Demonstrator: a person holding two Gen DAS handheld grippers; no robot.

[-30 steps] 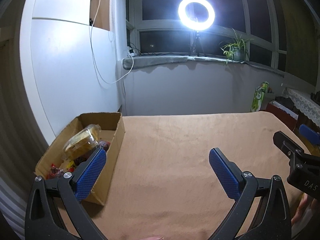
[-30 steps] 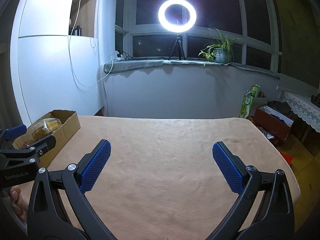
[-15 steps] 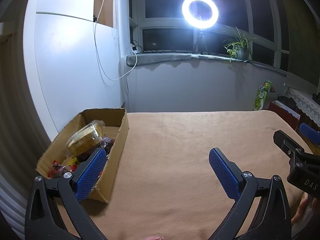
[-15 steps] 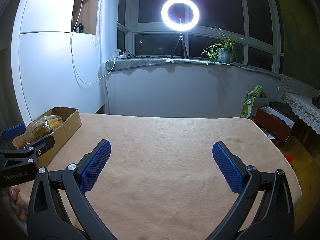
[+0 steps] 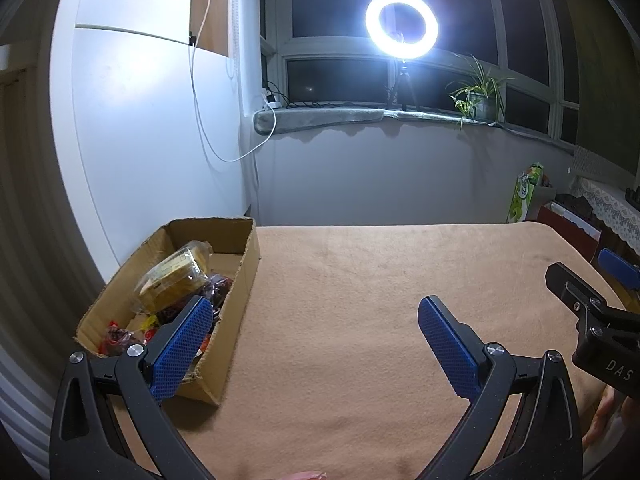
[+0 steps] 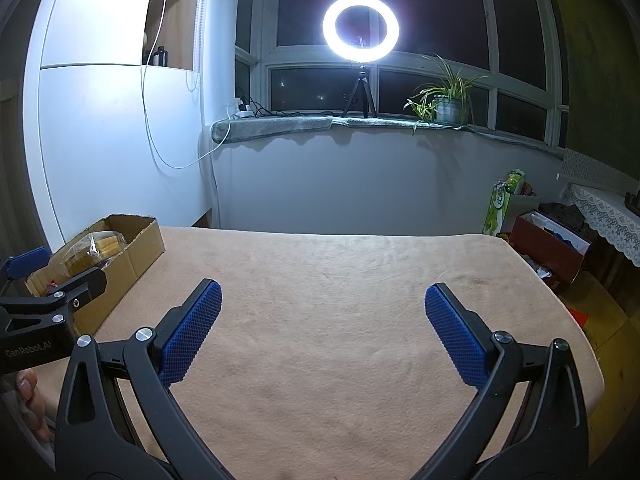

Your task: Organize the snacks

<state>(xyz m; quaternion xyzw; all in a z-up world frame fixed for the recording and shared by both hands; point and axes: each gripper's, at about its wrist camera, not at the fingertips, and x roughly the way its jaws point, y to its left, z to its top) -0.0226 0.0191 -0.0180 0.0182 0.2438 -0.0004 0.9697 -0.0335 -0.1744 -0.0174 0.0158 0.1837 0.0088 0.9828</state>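
Observation:
A cardboard box (image 5: 244, 268) stands at the left edge of the tan-covered table (image 5: 360, 300). It holds a clear pack of yellow biscuits (image 5: 172, 280) on top of several red and dark wrapped snacks (image 5: 120, 334). My left gripper (image 5: 312, 320) is open and empty, its left finger over the box's near right corner. My right gripper (image 6: 322, 316) is open and empty above the bare cloth. The box also shows in the right wrist view (image 6: 136, 256), with the biscuit pack (image 6: 94, 250) inside, far left. Each gripper appears at the edge of the other's view.
A white cabinet wall (image 5: 152, 140) rises just left of the box. A ring light (image 5: 401, 25) and a potted plant (image 5: 478, 98) stand on the window sill beyond the table. Boxes and a green bag (image 6: 504, 204) sit on the floor at the right.
The left gripper has drawn back and tilted up a little, so the box shows more fully and further right in its view. The right gripper has barely moved.

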